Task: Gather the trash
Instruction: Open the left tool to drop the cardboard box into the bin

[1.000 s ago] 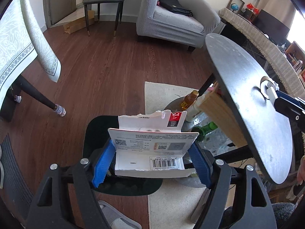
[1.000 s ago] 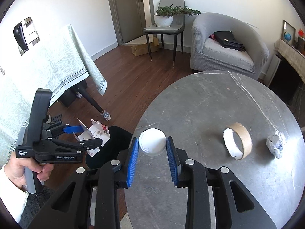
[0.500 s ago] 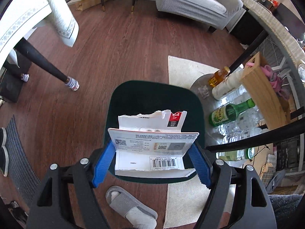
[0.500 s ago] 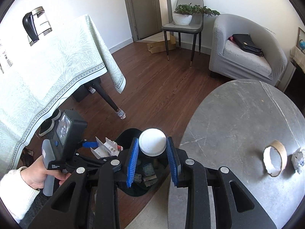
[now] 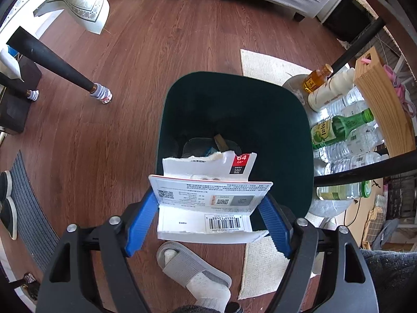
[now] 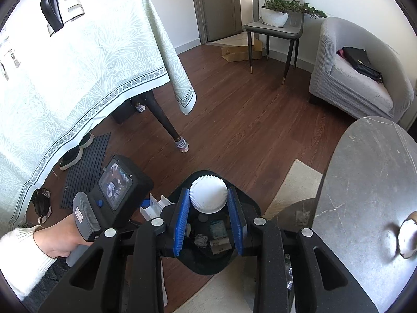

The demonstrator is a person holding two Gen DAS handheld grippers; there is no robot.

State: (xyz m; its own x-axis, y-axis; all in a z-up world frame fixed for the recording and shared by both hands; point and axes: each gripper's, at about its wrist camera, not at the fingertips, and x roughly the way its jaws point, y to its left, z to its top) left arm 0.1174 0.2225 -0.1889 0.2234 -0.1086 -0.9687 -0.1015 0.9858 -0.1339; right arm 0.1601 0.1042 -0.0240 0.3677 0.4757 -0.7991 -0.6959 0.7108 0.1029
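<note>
My left gripper [image 5: 208,208] is shut on a torn white card package [image 5: 208,195] with a barcode and a red corner, held above the near rim of the dark green trash bin [image 5: 286,120]. My right gripper [image 6: 208,208] is shut on a white fluted paper cup [image 6: 208,194], held over the same bin [image 6: 250,208], which has several scraps at its bottom. The left gripper's body [image 6: 114,195] and its package [image 6: 155,207] show in the right wrist view, left of the bin.
A round grey table [image 6: 370,195] stands on the right with a cardboard tape ring [image 6: 406,237] on it. Bottles [image 5: 336,127] crowd the lower shelf right of the bin. A grey slipper [image 5: 190,268], a cream rug [image 5: 263,65], a table leg [image 5: 52,62] and a doormat [image 5: 28,208] are around.
Both grippers have swung from the round table towards the bin and now hang over it. The bin fills more of both views. Both grips are unchanged.
</note>
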